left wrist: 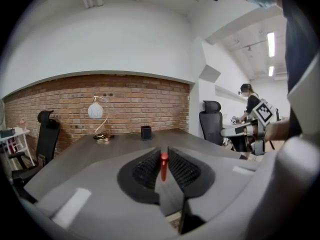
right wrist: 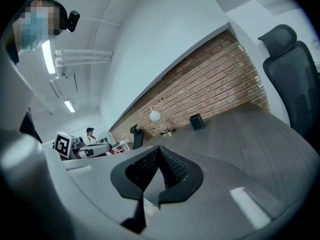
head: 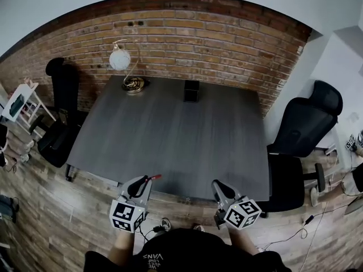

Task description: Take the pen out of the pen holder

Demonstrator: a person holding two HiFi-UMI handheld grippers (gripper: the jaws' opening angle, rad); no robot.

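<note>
Closest in, the left gripper is clamped on a red pen, held by the near edge of the dark table. Beside it, the right gripper is closed with nothing in it. Well apart, at the table's far side, stands the black pen holder near a lamp; its contents are too small to make out

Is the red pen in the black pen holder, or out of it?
Out. The left gripper is shut on the red pen near the person, while the pen holder stands across the table.
</note>
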